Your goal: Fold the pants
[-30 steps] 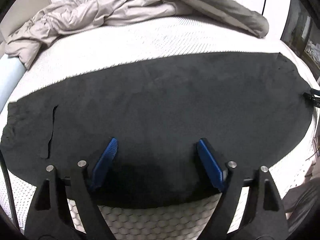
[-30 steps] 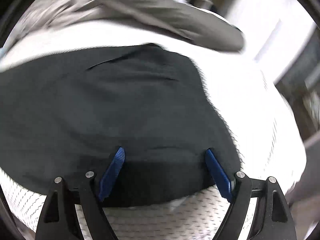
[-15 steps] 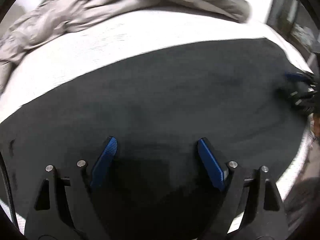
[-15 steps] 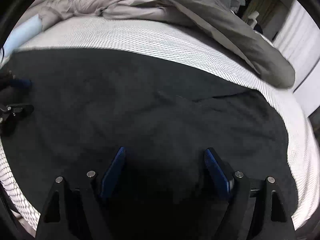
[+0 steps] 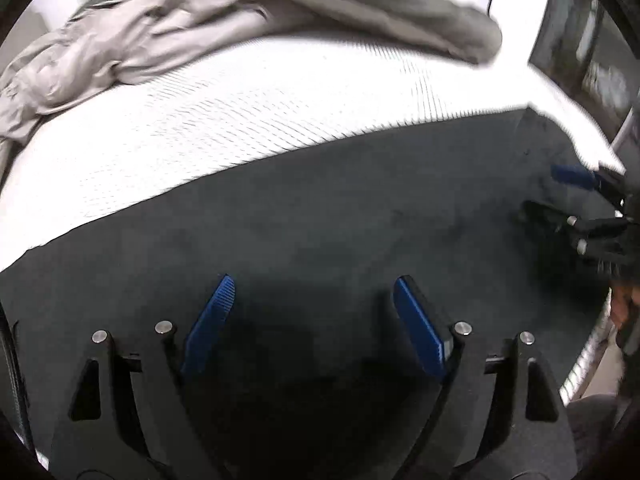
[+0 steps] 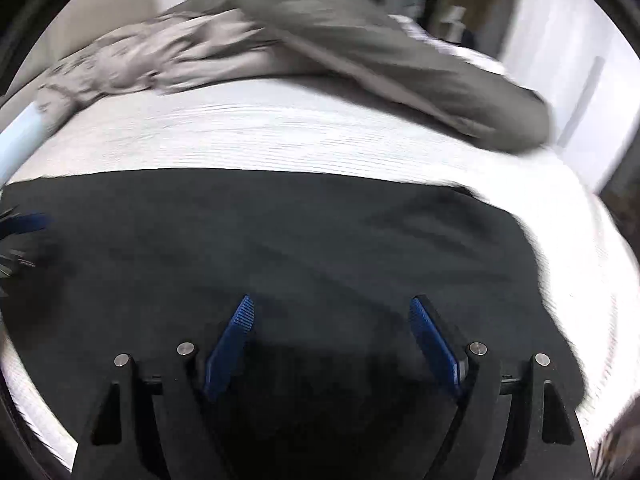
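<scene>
The black pants (image 5: 340, 216) lie spread flat across the near part of the bed (image 5: 240, 120), their far edge running straight across the white textured cover and their right end reaching close to the bed's right edge. Compared with a second ago, both grippers have moved in from the near edge of the bed: white cover showed beneath them then, and now dark cloth fills the space under each. The left gripper (image 5: 310, 316) hangs over the pants with its jaws wide apart, holding nothing. The right gripper (image 6: 330, 332) is likewise spread wide and empty above the cloth. It has come into the left camera's picture, at its right edge. A grey crumpled duvet (image 6: 320, 40) sits heaped along the far side of the bed. No label or writing is legible anywhere.
</scene>
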Motion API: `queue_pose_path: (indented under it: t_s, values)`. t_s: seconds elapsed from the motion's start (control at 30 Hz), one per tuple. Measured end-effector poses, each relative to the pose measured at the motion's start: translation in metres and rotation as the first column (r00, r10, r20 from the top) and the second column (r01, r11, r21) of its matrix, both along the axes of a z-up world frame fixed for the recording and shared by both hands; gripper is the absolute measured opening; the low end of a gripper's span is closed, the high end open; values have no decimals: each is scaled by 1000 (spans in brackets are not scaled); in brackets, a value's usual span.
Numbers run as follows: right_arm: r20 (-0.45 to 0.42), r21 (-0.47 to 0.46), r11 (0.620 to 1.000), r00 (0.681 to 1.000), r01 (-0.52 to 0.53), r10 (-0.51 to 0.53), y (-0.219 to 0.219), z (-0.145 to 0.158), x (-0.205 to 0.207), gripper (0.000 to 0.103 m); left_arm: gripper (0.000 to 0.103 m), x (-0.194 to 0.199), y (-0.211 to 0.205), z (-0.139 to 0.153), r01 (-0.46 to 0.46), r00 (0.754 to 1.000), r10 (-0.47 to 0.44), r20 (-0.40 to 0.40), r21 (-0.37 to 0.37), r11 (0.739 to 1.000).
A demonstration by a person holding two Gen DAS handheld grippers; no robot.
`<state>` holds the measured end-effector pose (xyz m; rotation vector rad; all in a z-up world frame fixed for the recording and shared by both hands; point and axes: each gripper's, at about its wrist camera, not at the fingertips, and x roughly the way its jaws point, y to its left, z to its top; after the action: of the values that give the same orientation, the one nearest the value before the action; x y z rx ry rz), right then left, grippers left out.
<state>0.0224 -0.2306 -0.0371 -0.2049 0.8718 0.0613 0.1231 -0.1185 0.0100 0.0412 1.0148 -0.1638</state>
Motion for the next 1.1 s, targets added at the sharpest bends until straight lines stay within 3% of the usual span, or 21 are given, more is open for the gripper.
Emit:
queue_pose_path:
  t_s: [0.1, 0.17, 0.3, 0.4, 0.5, 0.57, 0.67, 0.73, 0.8, 0.87, 1.0, 1.1]
  values:
    - [-50, -51, 998, 999, -21, 19, 30, -15, 23, 81, 82, 16, -13, -14, -14, 999, 16, -39, 31, 999]
    - [-68, -114, 993, 998, -10, 2, 34, -24, 25, 81, 82, 21, -4, -13, -53, 997, 53, -56, 6, 999]
    - [-29, -185, 971, 987, 149, -157, -17, -21, 21, 83, 82, 20, 27, -12, -158, 987, 159, -34, 38, 987]
    - [-7, -204, 946, 966, 251, -258, -57, -16, 9, 83, 76, 2, 35, -6, -166, 986, 167, -26, 44, 985]
    - [-22, -84, 978, 981, 192, -195, -66, -6, -5, 81, 75, -29, 12, 9, -65, 998, 65, -4, -74, 995]
    - [-6, 15, 998, 998, 68, -68, -47, 5, -27, 81, 75, -48, -9, 14, 41, 999, -40, 14, -117, 992]
    - [-19, 78, 993, 995, -94, 95, -9, 0, -40, 81, 76, -60, -54, 8, 212, 977, -211, 14, -76, 974]
    - [-68, -12, 986, 984, -167, 165, 15, -18, -43, 81, 78, -59, -66, -5, 234, 972, -234, -7, -33, 972]
    - [-90, -124, 976, 981, -180, 169, 21, -34, -48, 81, 79, -56, -61, -7, 235, 971, -237, -16, -66, 970]
    - [-73, -104, 985, 989, -136, 128, -2, -33, -51, 82, 79, -55, -51, -5, 224, 974, -226, -26, -71, 972]
    - [-24, -145, 988, 998, 47, -51, -62, -29, -58, 84, 81, -47, -32, -3, 149, 989, -150, -15, -44, 988]
    - [1, -69, 994, 997, 79, -80, -82, -18, -62, 83, 81, -54, -44, 6, 159, 987, -158, 11, -63, 985]
